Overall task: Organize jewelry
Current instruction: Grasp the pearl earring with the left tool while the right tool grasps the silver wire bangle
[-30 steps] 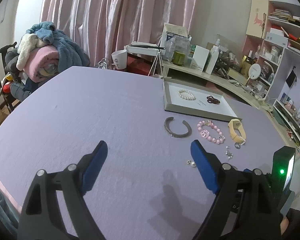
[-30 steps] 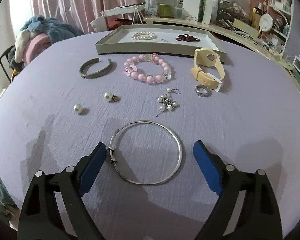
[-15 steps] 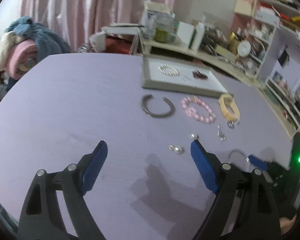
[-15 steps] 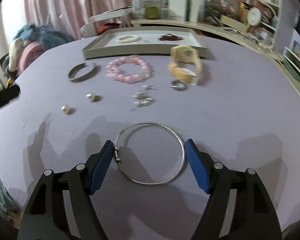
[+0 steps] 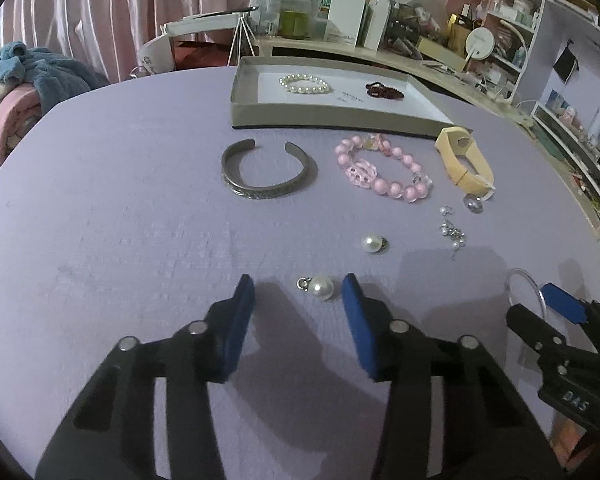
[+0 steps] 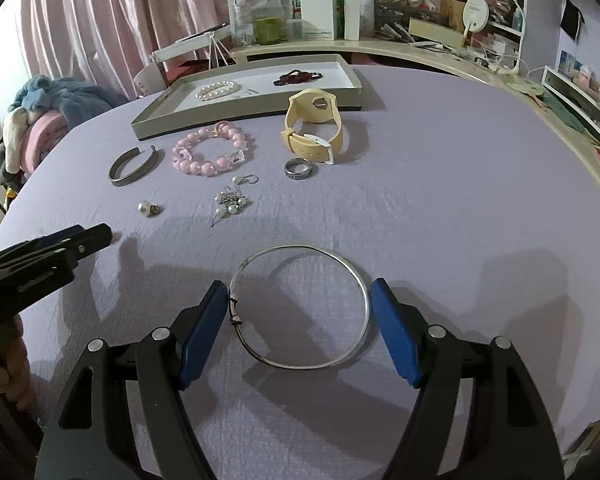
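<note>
Between the left tool's (image 5: 298, 294) parted pads (image 5: 242, 312) lay a pearl (image 5: 321, 287), just inside the right pad, with nothing gripped. From that pearl, a second pearl (image 5: 372, 243) sat at 1 o'clock, a cuff (image 5: 268, 170) at 11, and pink beads (image 5: 382, 168) further off at 1. The tray (image 5: 332, 120) lay at 12 on the table (image 5: 120, 208), holding a pearl bracelet (image 5: 305, 84). I judged the pearl hard, light and apt to roll or squirt out, so the pads should close across its widest part.

Under the right tool (image 6: 298, 320), also open, the bangle (image 6: 302, 306) lay flat between the pads, its clasp close against the left one. From the bangle, a ring (image 6: 298, 168) lay at 12 and a watch (image 6: 314, 130) beyond it. The bangle looked thin, springy and slick; squeezed across its width it might flex, so a pinch on the rim seemed safer.
</note>
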{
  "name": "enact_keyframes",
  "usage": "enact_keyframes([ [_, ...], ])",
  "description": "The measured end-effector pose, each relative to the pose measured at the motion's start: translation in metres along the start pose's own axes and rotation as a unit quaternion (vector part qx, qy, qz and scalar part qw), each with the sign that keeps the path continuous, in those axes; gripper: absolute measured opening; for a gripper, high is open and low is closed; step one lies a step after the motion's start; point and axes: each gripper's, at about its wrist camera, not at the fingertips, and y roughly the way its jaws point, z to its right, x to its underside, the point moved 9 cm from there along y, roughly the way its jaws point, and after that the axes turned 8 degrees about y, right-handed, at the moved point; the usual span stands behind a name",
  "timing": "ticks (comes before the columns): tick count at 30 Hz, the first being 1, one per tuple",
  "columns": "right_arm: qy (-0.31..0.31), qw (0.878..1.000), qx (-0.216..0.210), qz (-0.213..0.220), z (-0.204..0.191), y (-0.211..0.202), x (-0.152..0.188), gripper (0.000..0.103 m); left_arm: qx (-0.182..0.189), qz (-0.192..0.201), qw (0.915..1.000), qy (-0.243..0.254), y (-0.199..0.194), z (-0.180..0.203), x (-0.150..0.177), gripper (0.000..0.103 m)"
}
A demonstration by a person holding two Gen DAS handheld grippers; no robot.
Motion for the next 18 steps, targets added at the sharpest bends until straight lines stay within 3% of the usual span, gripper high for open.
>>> enact_keyframes([
  [5, 0.004, 1.000, -0.001, -0.004, 0.002, 0.001, 0.001, 0.074, -0.004, 0.003, 0.9998, 0.018, 0.003, 0.009, -0.002, 0.042],
  [6, 0.004, 1.000, -0.001, -0.005, 0.002, 0.001, 0.001, 0.075, -0.007, 0.002, 0.9997, 0.023, 0.003, 0.011, -0.002, 0.034],
  [7, 0.004, 1.000, -0.001, -0.005, 0.002, 0.001, 0.001, 0.075, -0.007, 0.002, 0.9996, 0.028, 0.003, 0.012, -0.002, 0.018],
  [8, 0.004, 1.000, -0.001, -0.004, 0.002, 0.001, 0.001, 0.075, -0.004, 0.002, 0.9995, 0.030, 0.003, 0.013, -0.002, 0.016],
  [15, 0.005, 1.000, -0.011, 0.006, -0.003, -0.004, -0.004, 0.075, 0.002, 0.005, 0.9996, 0.027, -0.002, 0.008, -0.001, 0.015],
  [18, 0.009, 1.000, -0.019, 0.016, -0.007, -0.010, -0.011, 0.075, -0.003, 0.025, 0.9995, 0.017, -0.016, -0.004, -0.009, 0.015],
])
